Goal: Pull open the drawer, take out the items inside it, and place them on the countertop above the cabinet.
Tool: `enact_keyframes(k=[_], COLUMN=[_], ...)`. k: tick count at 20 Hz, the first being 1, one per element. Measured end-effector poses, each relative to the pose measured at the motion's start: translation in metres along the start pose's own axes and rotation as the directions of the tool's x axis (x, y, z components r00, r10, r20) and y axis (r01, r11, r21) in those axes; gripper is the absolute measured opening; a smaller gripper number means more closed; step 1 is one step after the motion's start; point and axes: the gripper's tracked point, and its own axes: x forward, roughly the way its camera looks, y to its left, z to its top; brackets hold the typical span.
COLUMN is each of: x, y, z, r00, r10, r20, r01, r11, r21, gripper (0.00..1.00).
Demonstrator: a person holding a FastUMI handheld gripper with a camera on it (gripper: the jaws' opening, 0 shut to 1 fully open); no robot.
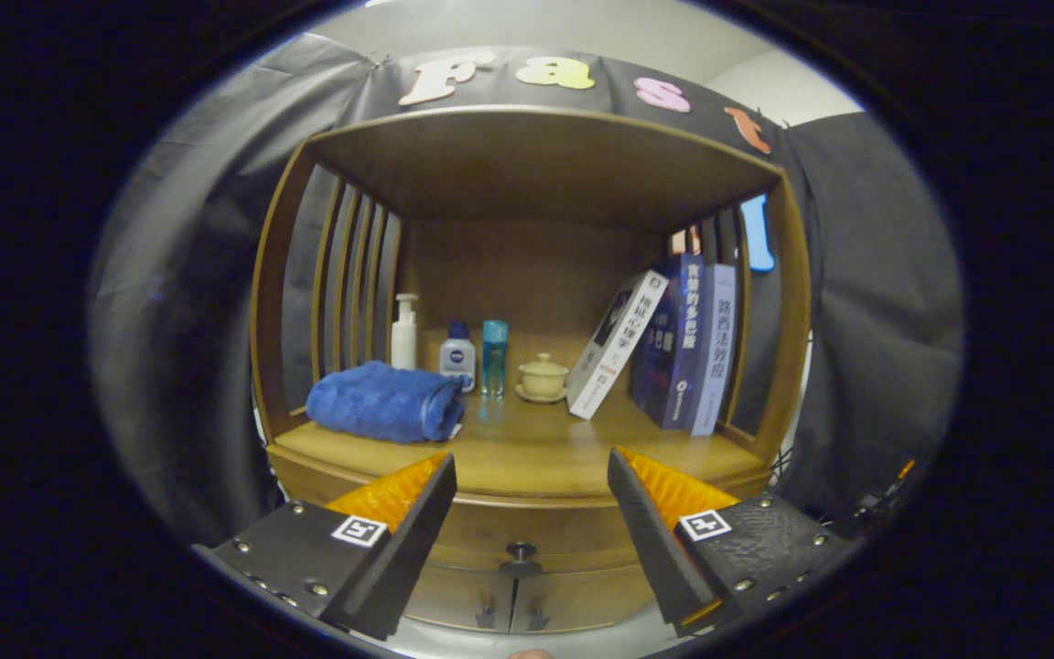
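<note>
A wooden cabinet stands ahead of me with its countertop (536, 448) under an open shelf hood. Below the countertop's front edge is the drawer (527, 540), closed, with a small dark round knob (521, 551) at its middle. My gripper (532, 469) is open, its two fingers spread wide and holding nothing. The knob sits between the fingers and a little beyond them, not touched. What is inside the drawer is hidden.
On the countertop lie a folded blue towel (385, 401), a white pump bottle (404, 331), a small white bottle (457, 357), a blue bottle (494, 355), a lidded cup (543, 377) and leaning books (673, 348). Two cabinet doors (509, 599) sit beneath the drawer.
</note>
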Motion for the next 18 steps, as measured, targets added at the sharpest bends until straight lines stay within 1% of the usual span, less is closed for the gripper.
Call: enact_keyframes(k=[2, 5, 9, 11, 15, 17, 18], x=[0.012, 0.029, 0.045, 0.048, 0.050, 0.052, 0.048], y=[0.002, -0.005, -0.005, -0.007, -0.012, -0.009, -0.005], z=[-0.026, -0.052, -0.109, -0.121, -0.140, -0.148, -0.145], r00=[0.999, 0.994, 0.969, 0.959, 0.938, 0.928, 0.926], r10=[0.009, 0.000, 0.012, 0.022, 0.012, 0.020, 0.045], r20=[-0.050, -0.109, -0.248, -0.282, -0.347, -0.372, -0.374], r01=[-0.009, 0.005, 0.008, 0.005, 0.030, 0.031, 0.012], r11=[1.000, 0.999, 0.997, 0.996, 0.993, 0.991, 0.989], r21=[0.016, 0.041, 0.079, 0.094, 0.116, 0.132, 0.149], gripper=[1.00, 1.00, 1.00, 1.00, 0.98, 0.83, 0.75])
